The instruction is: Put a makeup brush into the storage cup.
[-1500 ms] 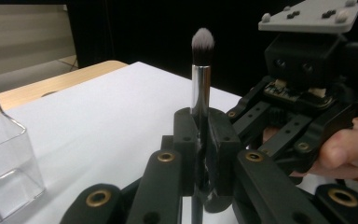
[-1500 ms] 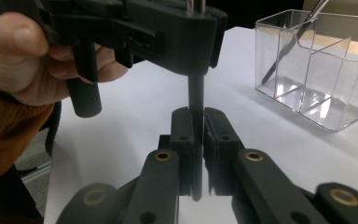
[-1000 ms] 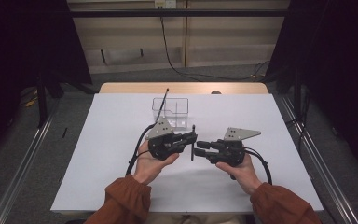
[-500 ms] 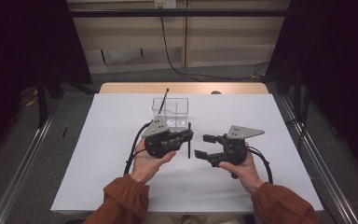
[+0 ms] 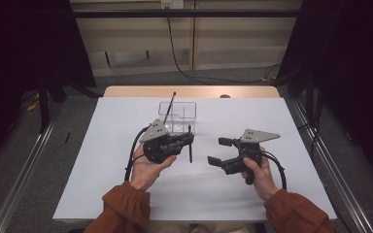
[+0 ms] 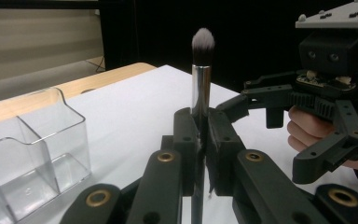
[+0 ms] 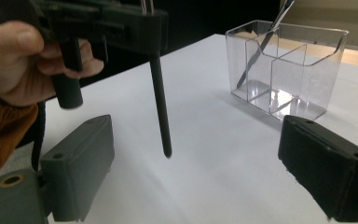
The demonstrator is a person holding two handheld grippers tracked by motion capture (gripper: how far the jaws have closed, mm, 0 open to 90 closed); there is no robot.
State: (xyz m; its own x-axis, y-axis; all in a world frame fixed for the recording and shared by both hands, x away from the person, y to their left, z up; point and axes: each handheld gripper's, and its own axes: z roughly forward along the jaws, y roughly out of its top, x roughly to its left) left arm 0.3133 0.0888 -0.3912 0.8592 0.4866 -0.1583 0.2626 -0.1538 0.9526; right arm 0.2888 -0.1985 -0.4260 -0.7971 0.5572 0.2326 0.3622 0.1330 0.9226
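makeup brush [image 6: 200,84]: upright above the bench [image 5: 272,194], near clear organiser [image 5: 178,116] | left tongs [image 6: 200,154] clamped on its ferrule | right tongs [image 5: 222,150] just opened, empty | likely light, stiff, slick; grip mid-handle, spare soft bristles

The brush [image 6: 201,88] shows a glossy, mirror-bright metal ferrule, soft fluffy bristles at its tip and a matt black handle, and it sits between the matt black plastic jaws of the left gripper [image 6: 200,140], whose arms carry brass-coloured rivets. Beside it the organiser [image 7: 286,70] is clear, glossy plastic with smooth walls that catch the light, standing on a smooth, matt white table cover [image 5: 102,145] with bare pale wood at the far edge. The right gripper [image 5: 221,151] is the same dull black plastic under a flat grey plate, and the sleeves [image 5: 126,208] look like soft rust-coloured cloth.
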